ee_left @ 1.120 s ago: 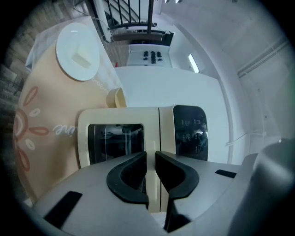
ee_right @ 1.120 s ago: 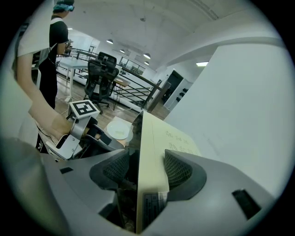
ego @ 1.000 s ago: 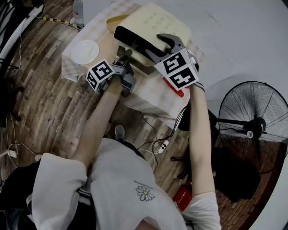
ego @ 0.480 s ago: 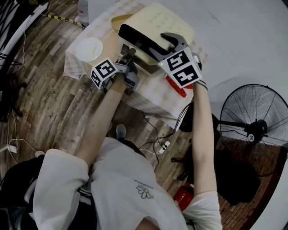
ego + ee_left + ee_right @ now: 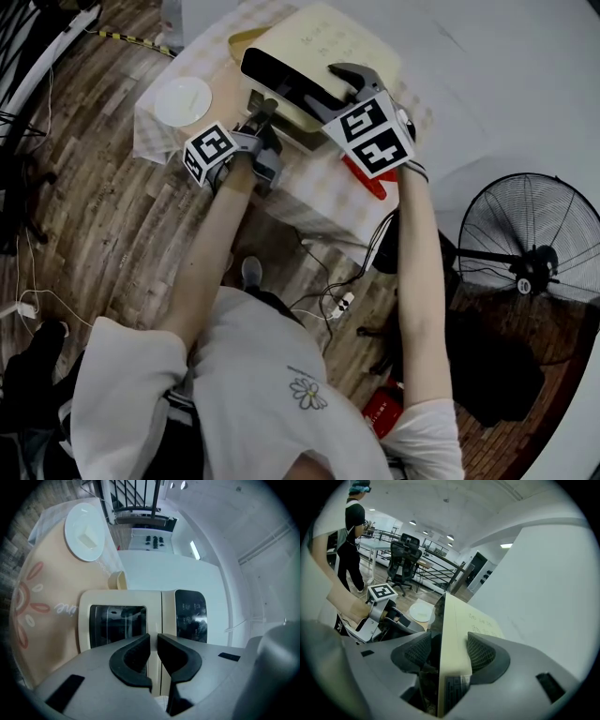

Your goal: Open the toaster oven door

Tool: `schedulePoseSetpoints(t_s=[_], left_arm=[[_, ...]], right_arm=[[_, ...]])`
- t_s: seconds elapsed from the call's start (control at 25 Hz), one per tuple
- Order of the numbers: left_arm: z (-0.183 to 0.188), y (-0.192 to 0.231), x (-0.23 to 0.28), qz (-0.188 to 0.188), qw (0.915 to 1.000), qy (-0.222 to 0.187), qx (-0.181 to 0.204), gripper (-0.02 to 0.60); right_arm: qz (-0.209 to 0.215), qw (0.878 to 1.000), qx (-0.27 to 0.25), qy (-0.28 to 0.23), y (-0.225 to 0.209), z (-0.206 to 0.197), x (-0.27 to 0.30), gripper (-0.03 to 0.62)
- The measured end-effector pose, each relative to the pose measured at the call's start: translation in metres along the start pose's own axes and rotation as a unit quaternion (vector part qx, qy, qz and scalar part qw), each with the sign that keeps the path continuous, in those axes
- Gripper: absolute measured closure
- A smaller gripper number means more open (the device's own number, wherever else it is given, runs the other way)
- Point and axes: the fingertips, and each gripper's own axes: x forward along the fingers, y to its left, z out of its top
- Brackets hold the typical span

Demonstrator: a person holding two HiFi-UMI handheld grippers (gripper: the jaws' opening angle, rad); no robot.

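Toaster oven (image 5: pixel 117 620): a cream box with rounded corners and a dark glossy glass door. It stands on a table (image 5: pixel 309 202) covered with a pale checked cloth. To the right of the door is a black control panel (image 5: pixel 191 616) with pale icons, too small to read. There is faint dark writing on the cream top, not legible. A small printed label (image 5: pixel 453 686) sits low on the near corner; its text is also too fine to read.

Right gripper (image 5: pixel 449 652): clamped over the oven's front top corner. One ribbed pad lies on the dark front, the other on the cream top.

Left gripper (image 5: pixel 153 644): level with the oven's front, smooth black jaws curved. They have just been closing and are now nearly together, with a thin slit left. Only the cream strip between door and panel shows through it, and nothing is visibly pinched.

Under the oven is a peach mat (image 5: pixel 42 620) with orange petal shapes and white script ending "…ive". Beyond it is a round white plate (image 5: pixel 84 531) carrying a white square piece. A red object (image 5: pixel 367 180) lies at the table edge. A black wire-cage fan (image 5: pixel 530 253) stands on the wood-plank floor.
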Motion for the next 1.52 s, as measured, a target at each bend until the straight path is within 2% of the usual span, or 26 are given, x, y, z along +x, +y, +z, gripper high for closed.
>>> schedulePoseSetpoints(t_s=[0.12, 0.24, 0.32, 0.48, 0.8, 1.0, 1.52], left_arm=[[-0.002, -0.001, -0.008, -0.010, 0.9999, -0.004, 0.001, 0.524], [-0.006, 0.005, -0.050, -0.044, 0.9990, -0.011, -0.001, 0.520], [-0.006, 0.019, -0.071, -0.040, 0.9991, -0.015, -0.006, 0.515], [-0.008, 0.027, -0.074, -0.027, 0.9995, -0.012, -0.011, 0.514], [-0.007, 0.024, -0.074, -0.008, 1.0000, -0.001, 0.006, 0.512], [-0.008, 0.029, -0.085, 0.019, 0.9986, 0.012, 0.047, 0.500], [-0.007, 0.038, -0.098, 0.035, 0.9977, 0.024, 0.054, 0.497]], right_arm=[[0.004, 1.000, 0.002, -0.001, 0.001, -0.001, 0.000, 0.370], [0.006, 1.000, 0.000, -0.002, 0.004, -0.001, 0.001, 0.368], [0.000, 1.000, -0.008, -0.005, 0.002, -0.001, 0.001, 0.368], [-0.004, 1.000, -0.011, -0.004, 0.000, -0.004, 0.002, 0.368], [-0.007, 1.000, -0.013, -0.006, 0.002, -0.002, 0.001, 0.370], [-0.012, 1.000, -0.017, -0.007, 0.003, -0.002, 0.000, 0.370], [-0.010, 1.000, -0.017, -0.006, 0.002, -0.002, 0.002, 0.368]])
